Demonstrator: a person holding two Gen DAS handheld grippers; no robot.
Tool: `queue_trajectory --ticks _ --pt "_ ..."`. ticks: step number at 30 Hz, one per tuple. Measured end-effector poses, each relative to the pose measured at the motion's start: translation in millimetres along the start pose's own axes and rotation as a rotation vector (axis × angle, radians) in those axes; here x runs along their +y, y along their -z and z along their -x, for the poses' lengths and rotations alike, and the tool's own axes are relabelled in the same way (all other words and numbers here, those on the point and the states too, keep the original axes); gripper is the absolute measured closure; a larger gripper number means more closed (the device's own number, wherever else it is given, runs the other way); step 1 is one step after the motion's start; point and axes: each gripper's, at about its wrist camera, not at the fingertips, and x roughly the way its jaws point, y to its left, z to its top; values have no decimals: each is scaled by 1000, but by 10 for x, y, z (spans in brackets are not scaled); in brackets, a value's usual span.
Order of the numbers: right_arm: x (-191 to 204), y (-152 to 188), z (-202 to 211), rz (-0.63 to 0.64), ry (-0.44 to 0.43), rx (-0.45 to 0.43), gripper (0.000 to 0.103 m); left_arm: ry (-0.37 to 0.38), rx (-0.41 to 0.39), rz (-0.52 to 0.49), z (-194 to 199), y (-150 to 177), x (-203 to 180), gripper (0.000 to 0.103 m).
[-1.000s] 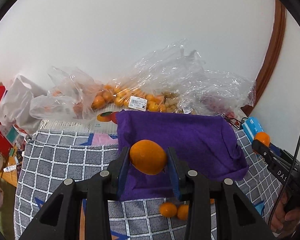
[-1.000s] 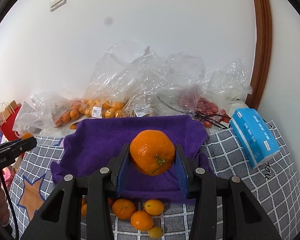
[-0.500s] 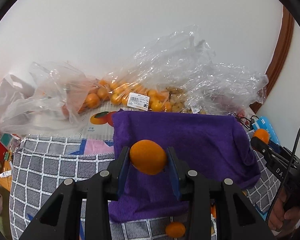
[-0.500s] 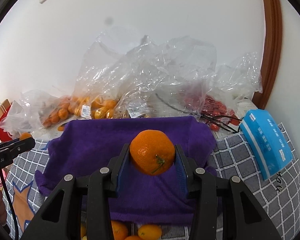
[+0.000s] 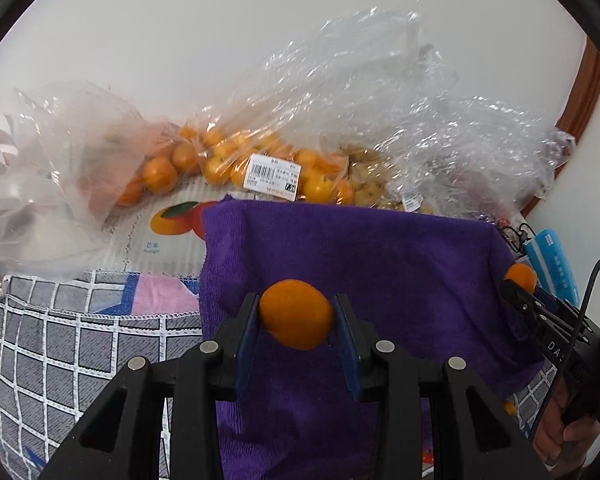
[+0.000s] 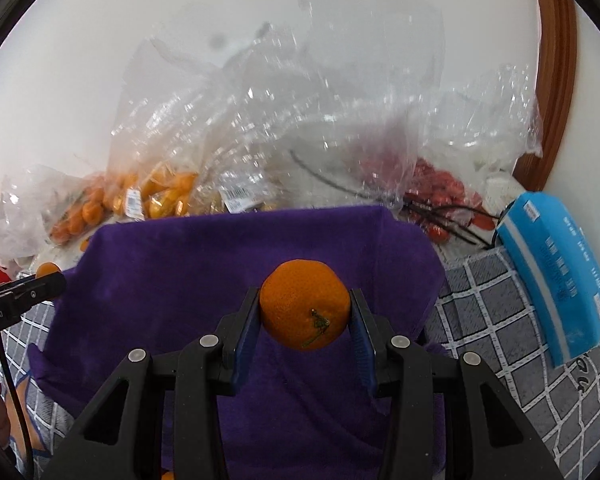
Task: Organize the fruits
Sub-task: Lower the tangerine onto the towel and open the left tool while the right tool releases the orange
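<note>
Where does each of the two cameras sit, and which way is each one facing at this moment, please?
Left wrist: sits on the left gripper, looking forward over the purple towel at the bagged fruit; it shows its own fingers shut on a small orange, plus the right gripper and the person's hand at the right edge.
Right wrist: sits on the right gripper, facing the same towel and bags; its fingers clamp a mandarin, and the left gripper shows at left.
Shared: towel, bags, blue tissue pack, checked cloth.

Stemmed orange (image 6: 305, 305) between right tongs (image 6: 304, 320), above purple towel (image 6: 204, 264); blue tissue pack (image 6: 556, 280) rightward.
</note>
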Motion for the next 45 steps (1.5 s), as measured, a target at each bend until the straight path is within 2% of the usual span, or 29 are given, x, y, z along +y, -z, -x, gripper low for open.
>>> queue_trajectory --ticks 10,41,43,45 --pt "3 64 -203 8 13 53 60 -10 51 -2 -281 76 24 68" --pt "-18 146 -314 1 13 121 60 26 116 -45 -438 190 -67 68" --pt "-4 139 -284 4 14 117 58 32 123 -43 -416 204 -70 65" --pt "26 123 -210 12 6 99 50 30 120 -43 -371 205 -73 60"
